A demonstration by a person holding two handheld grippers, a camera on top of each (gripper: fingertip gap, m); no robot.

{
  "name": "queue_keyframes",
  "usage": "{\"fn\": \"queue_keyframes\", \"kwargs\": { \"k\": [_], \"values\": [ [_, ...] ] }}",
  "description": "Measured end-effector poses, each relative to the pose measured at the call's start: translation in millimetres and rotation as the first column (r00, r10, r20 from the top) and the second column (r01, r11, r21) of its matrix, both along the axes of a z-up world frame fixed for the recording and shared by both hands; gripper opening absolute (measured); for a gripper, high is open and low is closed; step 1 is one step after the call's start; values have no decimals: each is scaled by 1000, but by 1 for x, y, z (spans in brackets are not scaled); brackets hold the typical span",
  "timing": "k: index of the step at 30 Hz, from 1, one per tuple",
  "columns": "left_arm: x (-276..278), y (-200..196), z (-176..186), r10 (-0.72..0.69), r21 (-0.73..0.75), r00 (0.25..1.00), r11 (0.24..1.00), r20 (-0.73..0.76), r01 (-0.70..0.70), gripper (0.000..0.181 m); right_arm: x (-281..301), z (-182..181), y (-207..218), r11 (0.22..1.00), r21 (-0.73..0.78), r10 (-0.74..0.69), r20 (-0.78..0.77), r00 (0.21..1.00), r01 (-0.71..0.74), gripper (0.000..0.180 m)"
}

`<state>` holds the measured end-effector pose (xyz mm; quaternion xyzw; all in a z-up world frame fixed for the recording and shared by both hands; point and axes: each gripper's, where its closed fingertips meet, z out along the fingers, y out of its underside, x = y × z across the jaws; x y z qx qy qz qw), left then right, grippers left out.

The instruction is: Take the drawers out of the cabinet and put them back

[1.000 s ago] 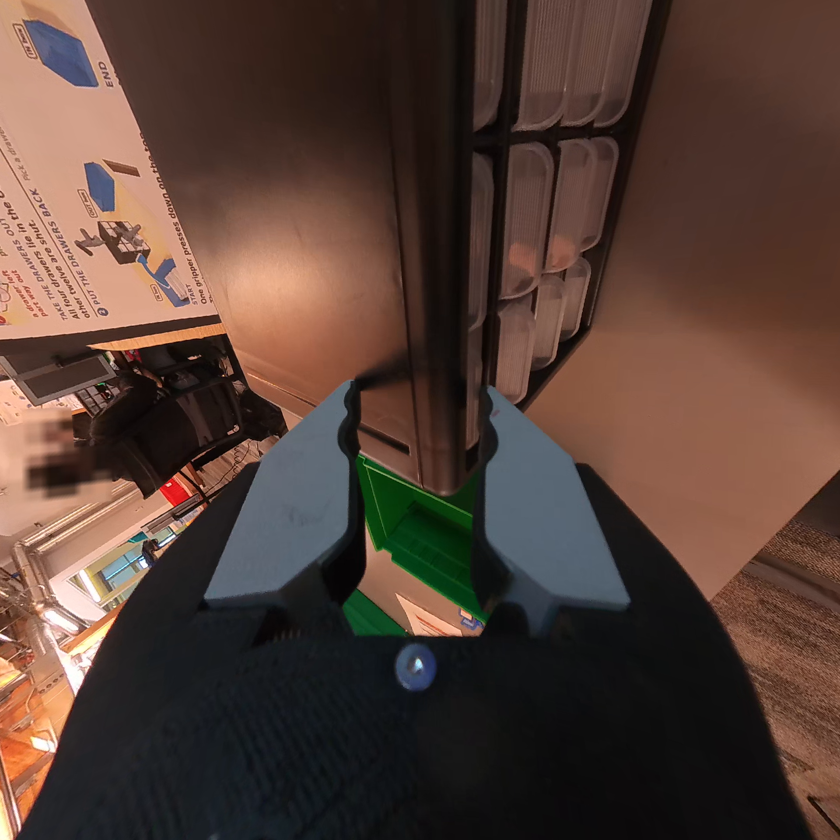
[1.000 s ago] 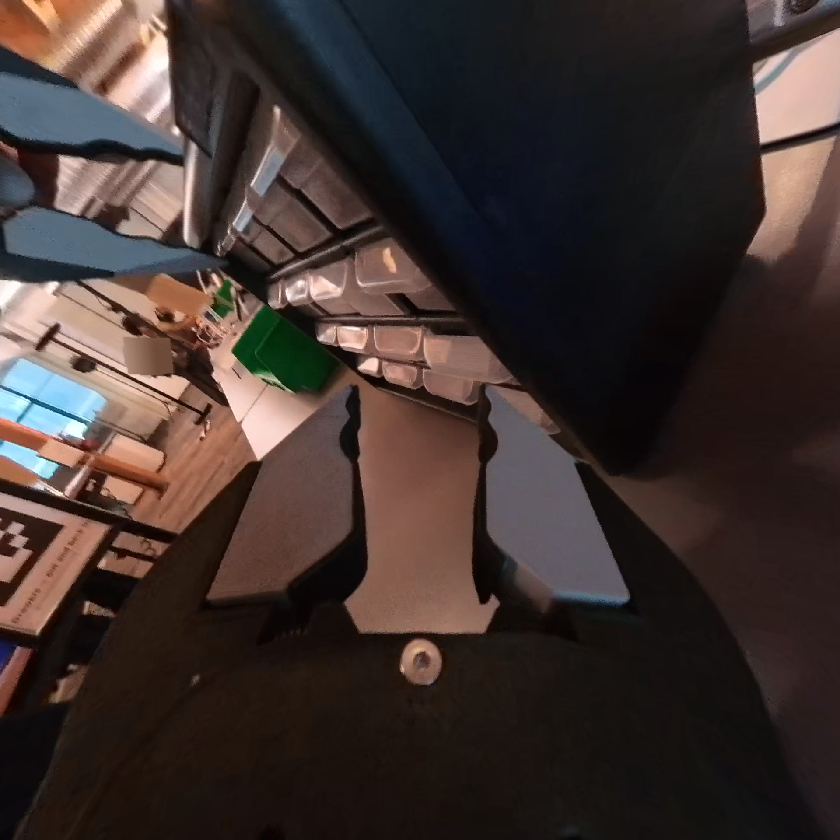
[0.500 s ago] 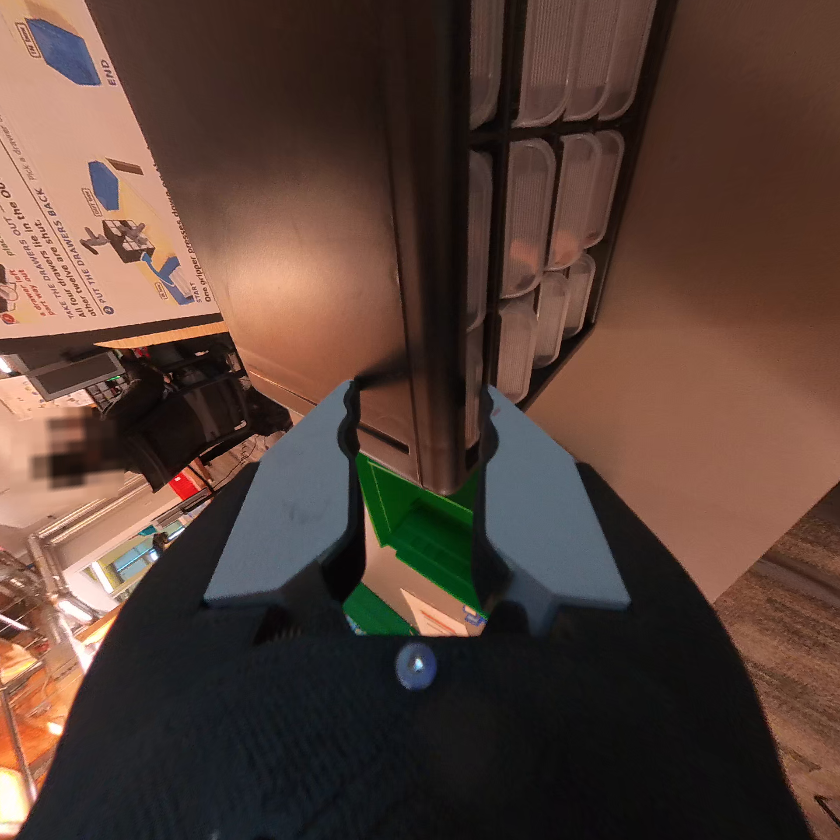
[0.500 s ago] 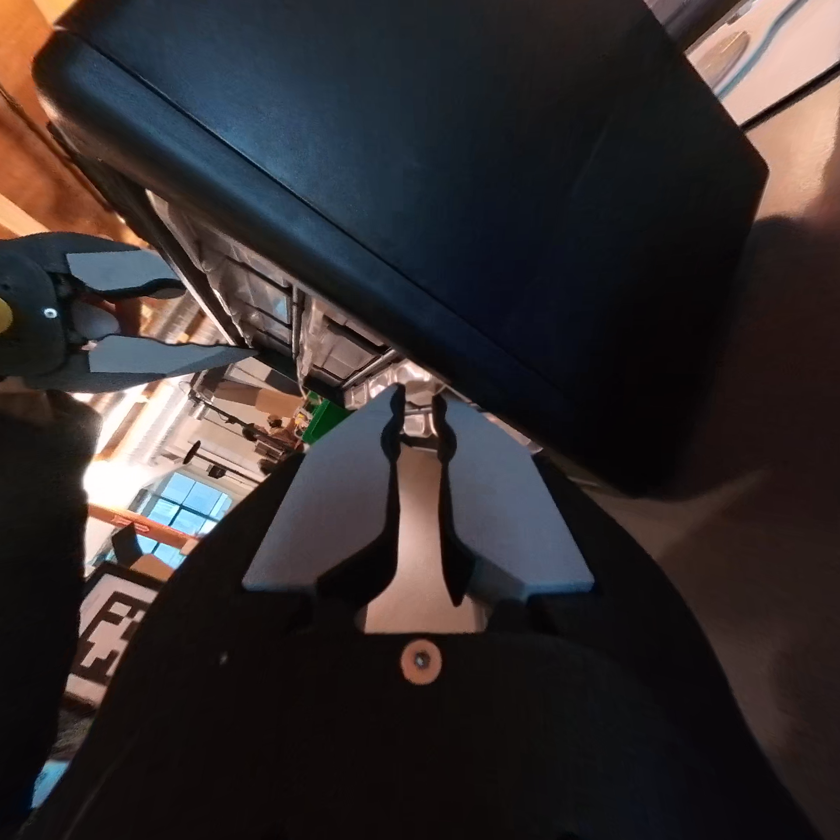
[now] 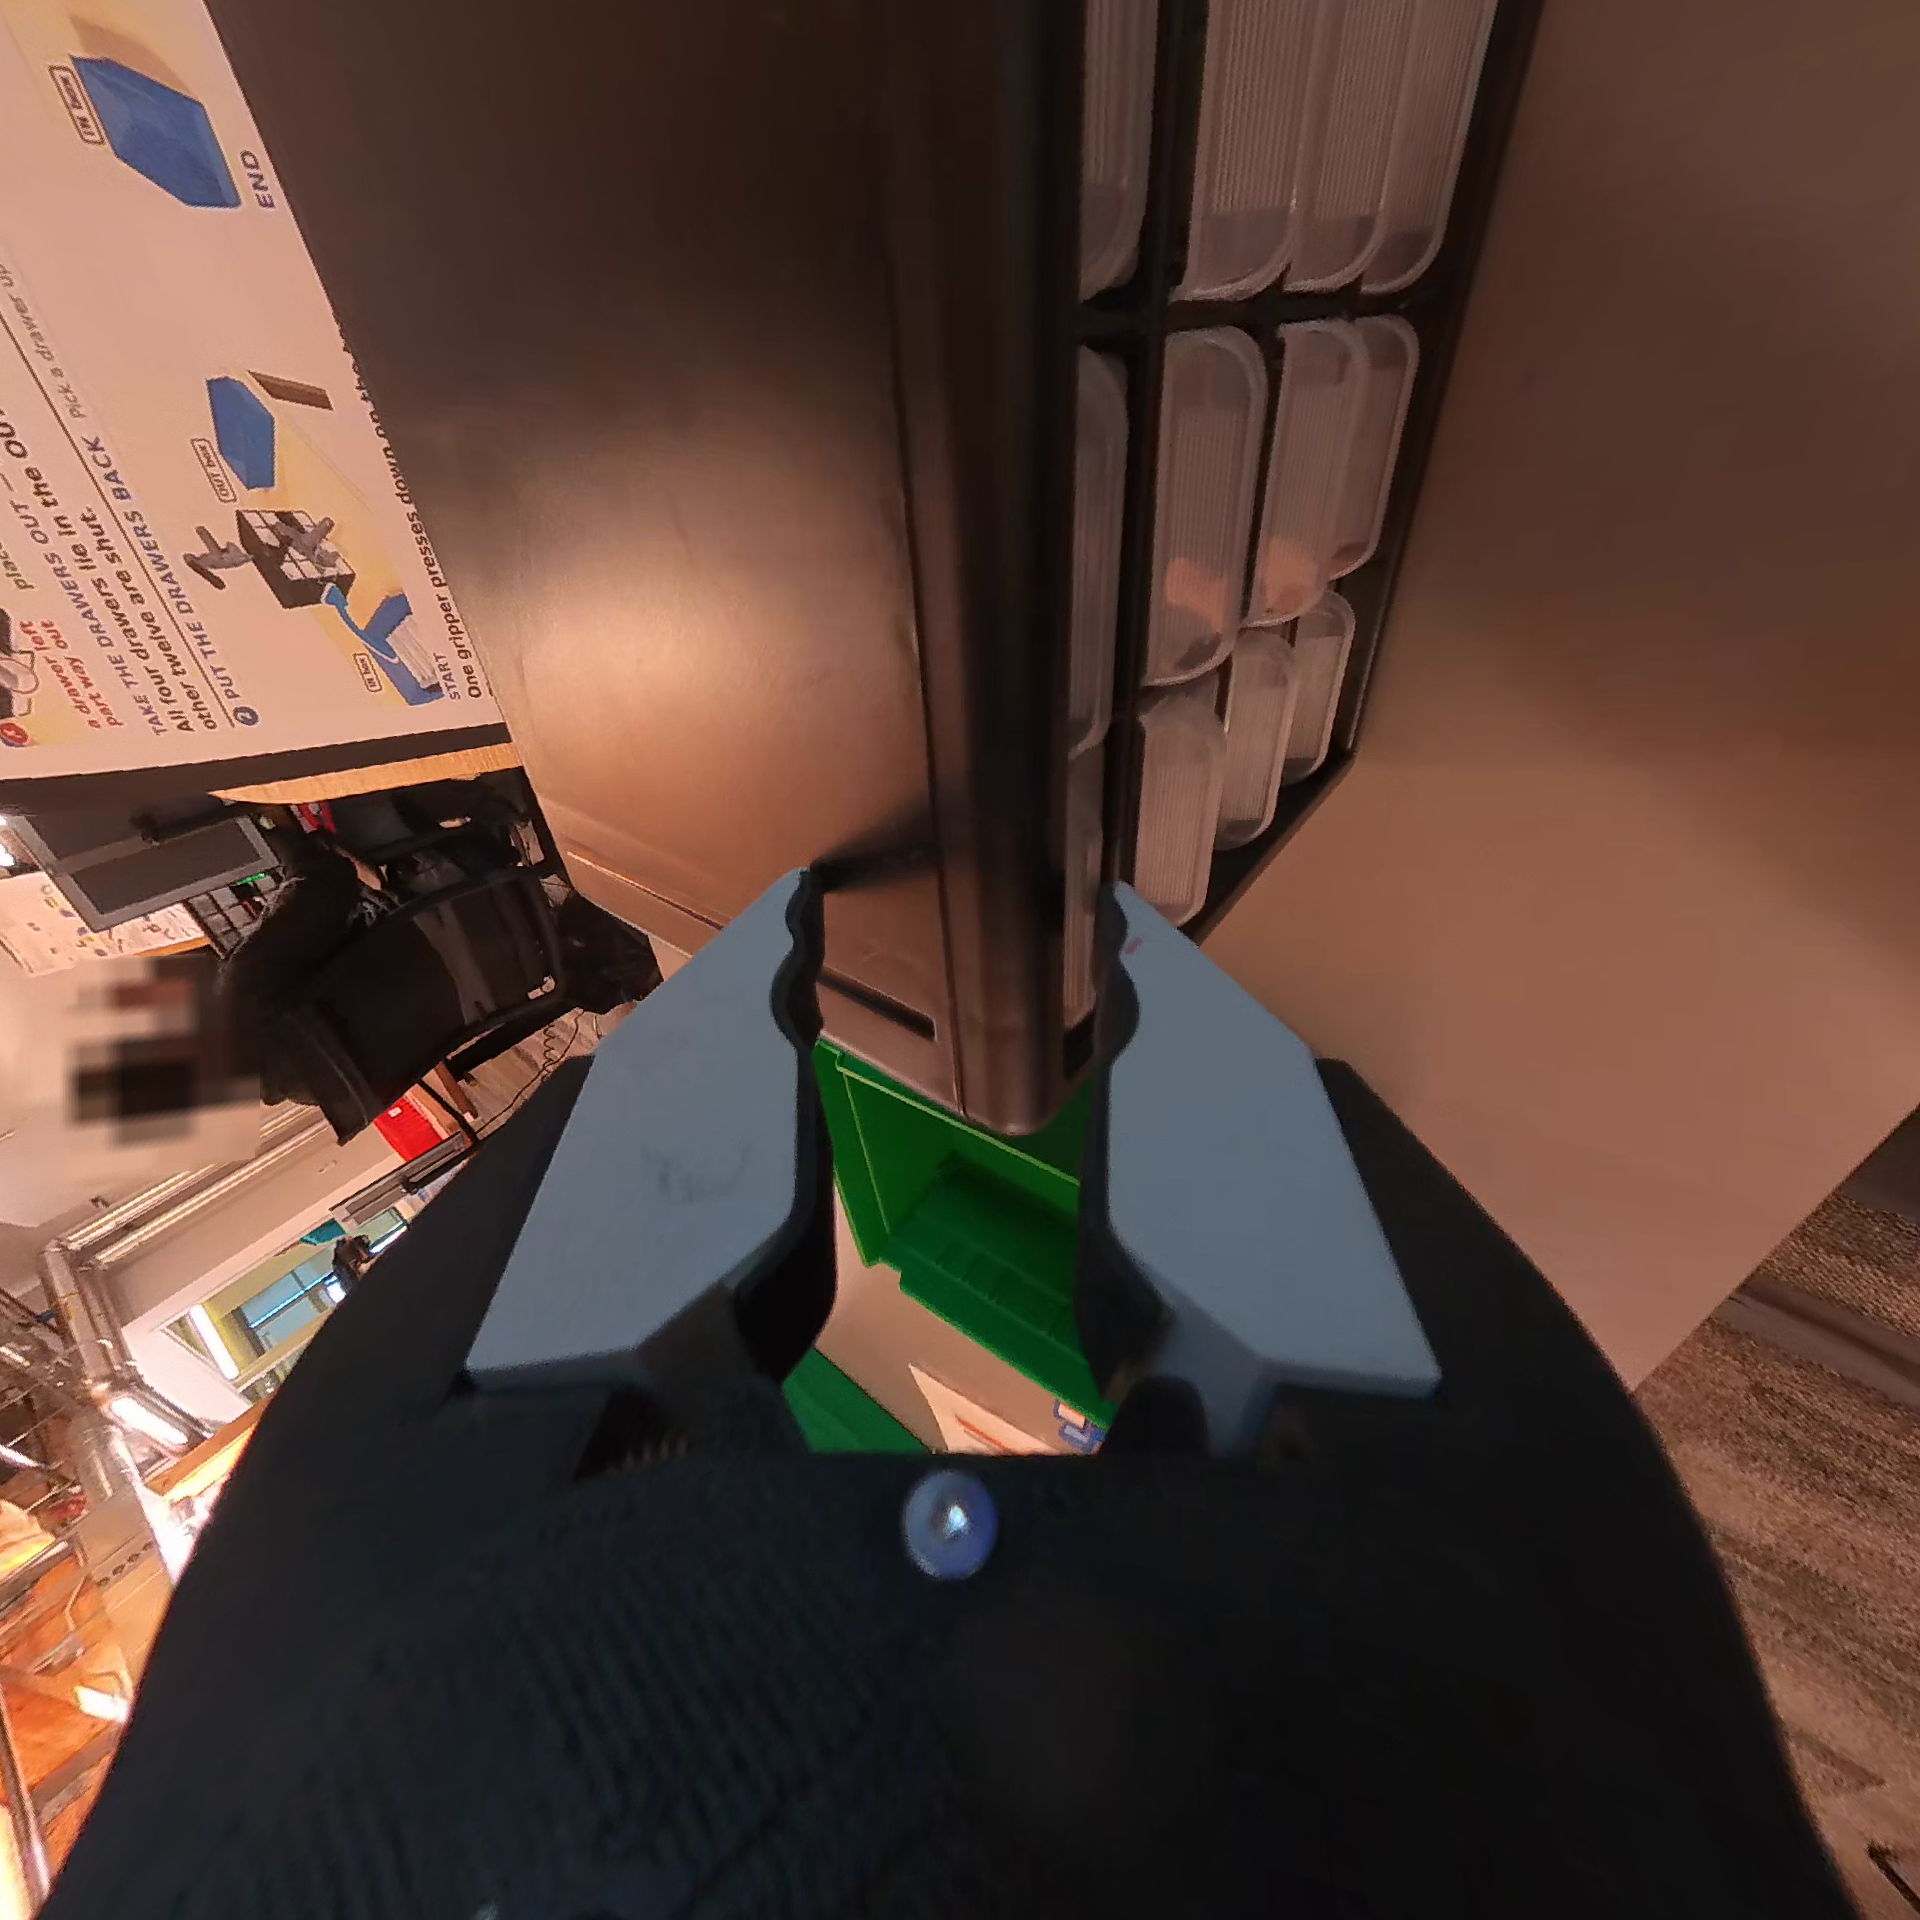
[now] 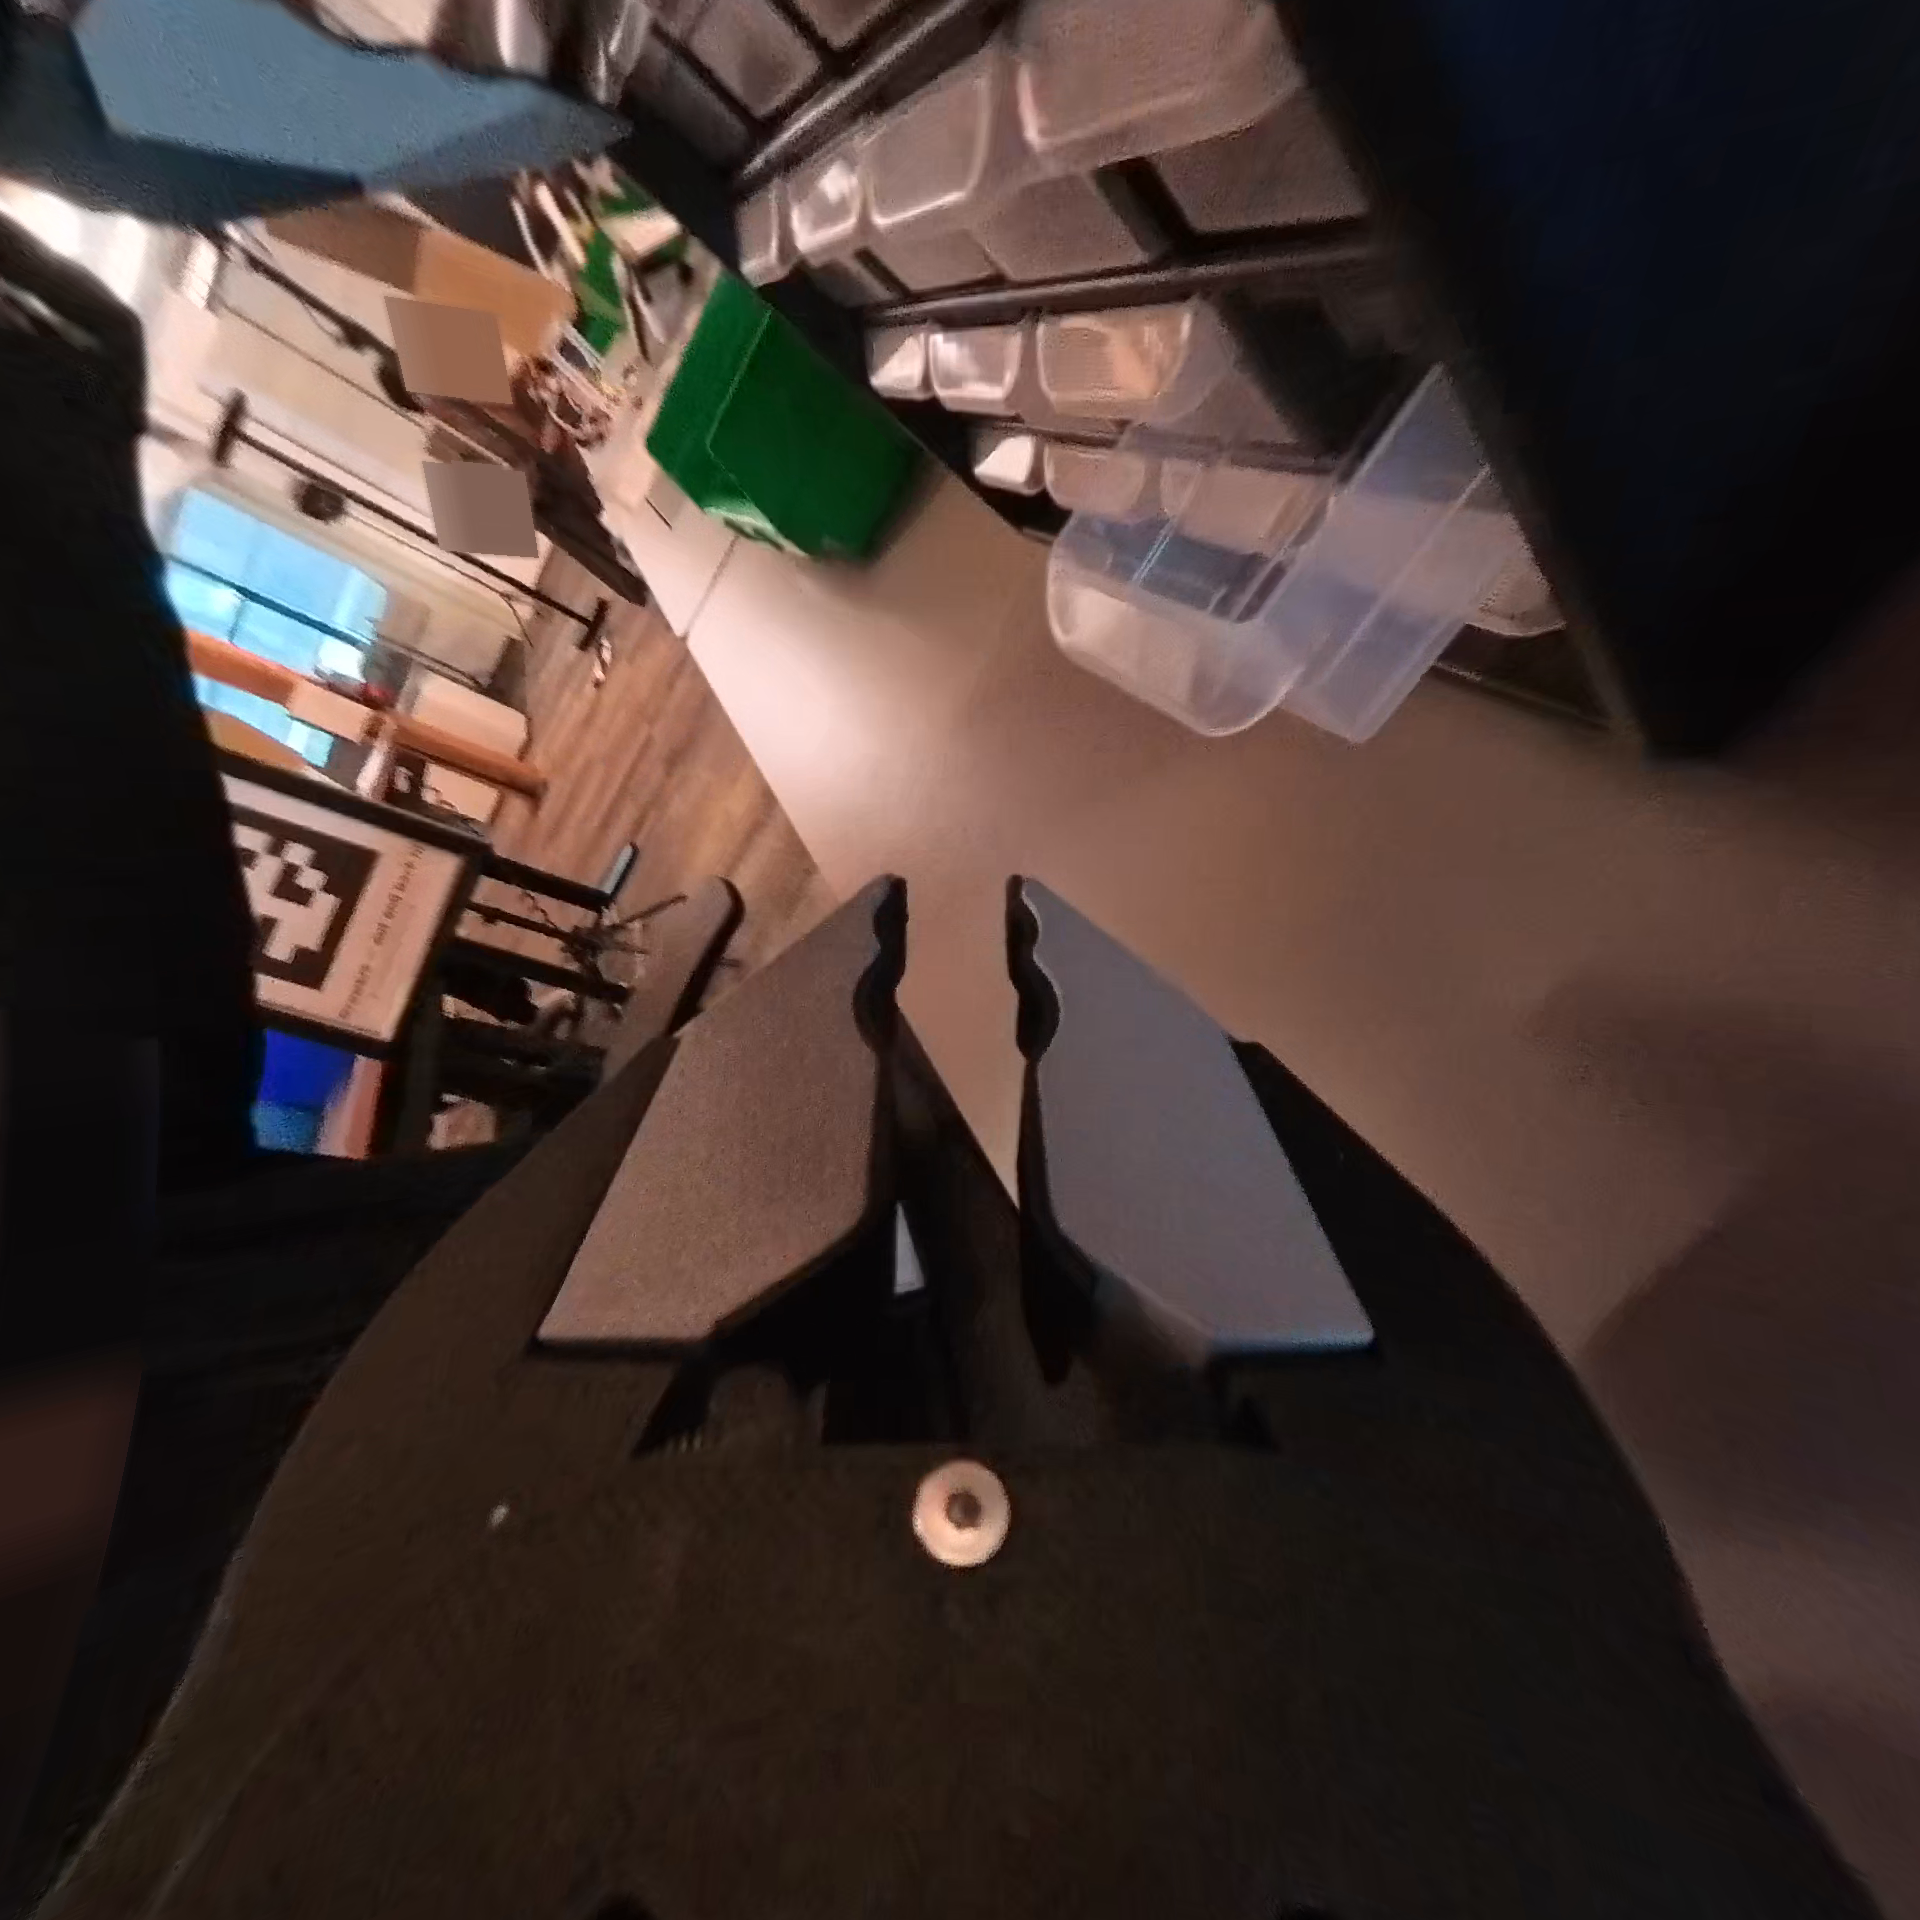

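Note:
The black cabinet (image 5: 675,416) stands on a tan table (image 5: 1662,623), with rows of clear drawers (image 5: 1205,499) in its front. My left gripper (image 5: 951,914) is open, and its fingers straddle the cabinet's top front edge. In the right wrist view the cabinet (image 6: 1714,312) is at the upper right. One clear drawer (image 6: 1278,582) in its lowest row sticks partway out. My right gripper (image 6: 954,904) is empty, with a narrow gap between its fingers. It hangs over the table (image 6: 1195,883), apart from that drawer. A finger of the left gripper (image 6: 312,114) shows at the top left.
A green bin (image 6: 769,436) stands on the table beyond the cabinet and also shows in the left wrist view (image 5: 966,1216). A printed instruction sheet (image 5: 156,416) lies left of the cabinet. A black-and-white marker board (image 6: 312,914) and a blue bin (image 6: 301,1091) are off to the left.
My right gripper narrowed its jaws at the cabinet's front, then drew back. A clear drawer now sticks partway out. The left gripper has stayed on the cabinet's edge.

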<state>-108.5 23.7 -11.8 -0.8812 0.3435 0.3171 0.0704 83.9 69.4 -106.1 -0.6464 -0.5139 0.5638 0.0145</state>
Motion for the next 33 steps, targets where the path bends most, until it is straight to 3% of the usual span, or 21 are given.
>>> {"fn": "queue_keyframes", "kwargs": {
  "k": [5,9,14,18,26,33],
  "values": [
    [0,0,0,-2,5,1000,1000,4,2,50,-1,47,4,969,237,-19,-224,974,73,16],
    [0,0,0,3,3,1000,1000,-10,-3,51,-3,69,1,883,445,19,-353,935,150,33],
    [0,0,0,8,-6,1000,1000,-21,-8,51,-8,53,2,695,699,69,-299,952,169,39],
    [0,0,0,8,-8,1000,1000,-22,-8,51,-12,38,14,530,829,28,-226,974,177,42],
    [0,0,0,5,1,1000,1000,-14,-5,50,-14,35,13,510,843,35,-220,975,172,44],
    [0,0,0,5,-2,1000,1000,-19,-5,51,-12,42,15,542,815,32,-264,964,205,40]
  ]
}}
